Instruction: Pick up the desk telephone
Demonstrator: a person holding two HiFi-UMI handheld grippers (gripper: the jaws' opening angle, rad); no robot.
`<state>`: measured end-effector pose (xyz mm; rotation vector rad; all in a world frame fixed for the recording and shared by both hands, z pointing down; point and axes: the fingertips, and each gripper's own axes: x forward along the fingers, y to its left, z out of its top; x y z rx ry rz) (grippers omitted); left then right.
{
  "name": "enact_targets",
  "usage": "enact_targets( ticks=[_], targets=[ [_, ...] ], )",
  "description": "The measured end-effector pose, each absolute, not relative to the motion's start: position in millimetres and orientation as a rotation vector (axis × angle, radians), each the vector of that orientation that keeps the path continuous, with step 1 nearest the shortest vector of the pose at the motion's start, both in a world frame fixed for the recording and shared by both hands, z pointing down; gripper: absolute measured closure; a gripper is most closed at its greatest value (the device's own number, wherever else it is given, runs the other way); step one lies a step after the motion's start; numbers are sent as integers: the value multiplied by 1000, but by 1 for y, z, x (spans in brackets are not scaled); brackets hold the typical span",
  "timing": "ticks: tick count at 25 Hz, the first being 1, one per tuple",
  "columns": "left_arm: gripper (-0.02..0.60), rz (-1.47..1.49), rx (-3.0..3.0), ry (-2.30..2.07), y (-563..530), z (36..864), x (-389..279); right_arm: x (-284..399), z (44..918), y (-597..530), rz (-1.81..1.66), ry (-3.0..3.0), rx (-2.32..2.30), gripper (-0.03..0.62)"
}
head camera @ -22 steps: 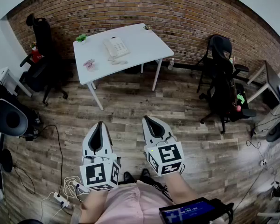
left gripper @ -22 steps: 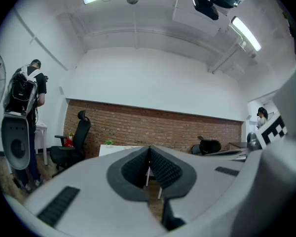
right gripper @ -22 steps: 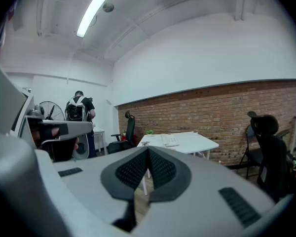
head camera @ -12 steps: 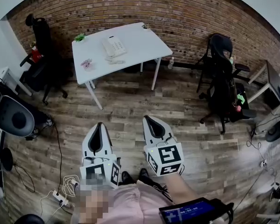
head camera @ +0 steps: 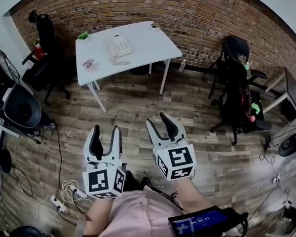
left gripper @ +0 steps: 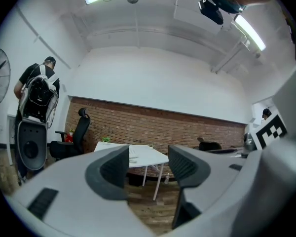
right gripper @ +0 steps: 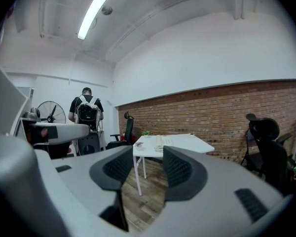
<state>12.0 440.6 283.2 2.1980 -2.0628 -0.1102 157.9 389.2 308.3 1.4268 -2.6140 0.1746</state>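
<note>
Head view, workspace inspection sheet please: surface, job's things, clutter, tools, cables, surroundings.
Surface: white table, on wood floor by brick wall.
Job's things: desk telephone on the table, untouched.
Clutter: pink item and green item near the table's left edge.
Tools: left tool and right tool open, empty, over the floor, well short of the table.
Cables: power strip with tangled cords on the floor.
Surroundings: black office chair at right, another at left.

White desk telephone (head camera: 118,45) lies on white table (head camera: 148,46).
</note>
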Motion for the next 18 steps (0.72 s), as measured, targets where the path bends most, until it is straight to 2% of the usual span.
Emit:
enact_targets(
  ticks=[9, 18],
  targets=[
    [328, -89, 2163, -2058, 392, 300, 4, 148, 322, 341, 175, -2595, 1393, 398],
    [328, -83, 2149, -1999, 268, 326, -30, 119, 353, 231, 221, -2524, 1388, 402]
  ],
)
